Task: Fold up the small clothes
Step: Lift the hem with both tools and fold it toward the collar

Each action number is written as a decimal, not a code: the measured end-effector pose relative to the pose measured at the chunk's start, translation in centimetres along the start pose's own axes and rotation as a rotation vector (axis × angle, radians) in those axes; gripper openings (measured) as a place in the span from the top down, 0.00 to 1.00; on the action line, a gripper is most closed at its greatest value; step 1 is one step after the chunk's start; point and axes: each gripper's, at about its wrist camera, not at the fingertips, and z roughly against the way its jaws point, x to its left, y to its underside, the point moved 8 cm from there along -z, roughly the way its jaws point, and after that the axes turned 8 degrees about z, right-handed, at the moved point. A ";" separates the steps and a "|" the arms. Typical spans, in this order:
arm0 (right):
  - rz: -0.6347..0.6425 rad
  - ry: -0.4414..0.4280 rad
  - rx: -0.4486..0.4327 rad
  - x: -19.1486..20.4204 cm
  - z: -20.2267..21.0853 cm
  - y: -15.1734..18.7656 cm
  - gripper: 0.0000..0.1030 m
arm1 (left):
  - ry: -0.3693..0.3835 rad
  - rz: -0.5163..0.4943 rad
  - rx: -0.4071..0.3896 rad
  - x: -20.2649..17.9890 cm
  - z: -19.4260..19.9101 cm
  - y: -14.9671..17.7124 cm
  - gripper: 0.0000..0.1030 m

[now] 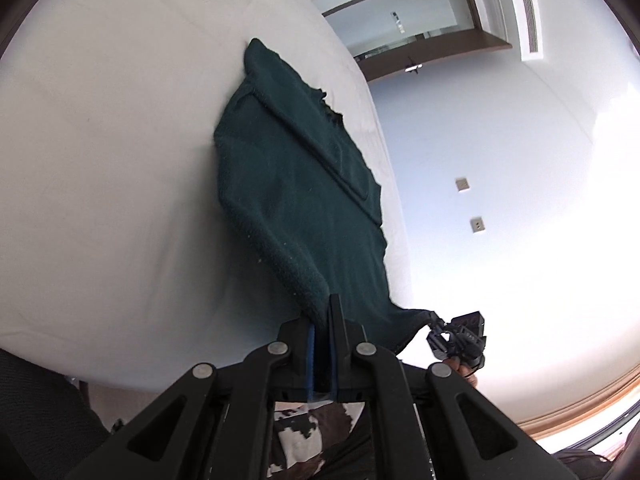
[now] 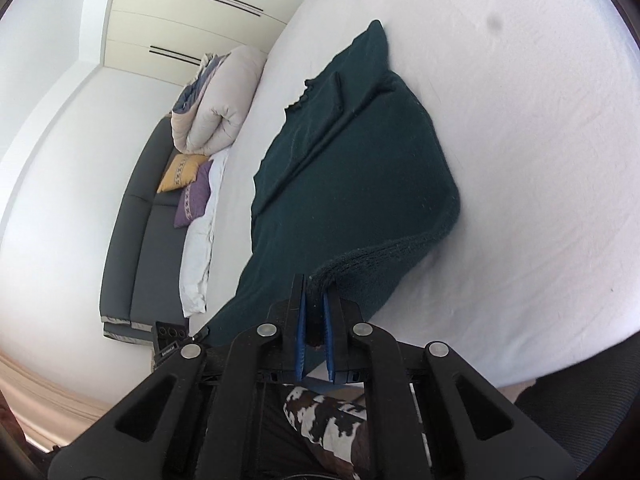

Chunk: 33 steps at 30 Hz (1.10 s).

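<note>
A dark green knitted garment (image 1: 304,184) lies on a white bed sheet (image 1: 112,152), its near end lifted. My left gripper (image 1: 322,320) is shut on one near corner of the garment. My right gripper (image 2: 316,292) is shut on the other near corner of the garment (image 2: 352,184); it also shows in the left wrist view (image 1: 456,338), gripping the garment's hem. The garment hangs stretched between the two grippers, and a sleeve lies folded across its body.
The white bed (image 2: 520,128) fills most of both views. A grey sofa (image 2: 136,232) with a rolled duvet (image 2: 216,100) and yellow and purple cushions stands beyond the bed's far side. A chair edge (image 2: 580,400) is near me.
</note>
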 end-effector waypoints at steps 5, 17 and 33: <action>-0.014 -0.025 -0.074 1.5 -1.2 -4.1 0.93 | 0.092 0.030 -0.061 -1.9 0.3 -3.0 0.96; -0.036 -0.007 -0.160 1.1 -4.8 -14.6 0.93 | 0.169 0.077 -0.152 -4.0 -2.7 -12.2 0.96; -0.041 0.124 -0.218 -3.7 -14.5 -30.6 0.93 | 0.085 0.066 -0.187 -4.9 -10.1 -25.9 0.96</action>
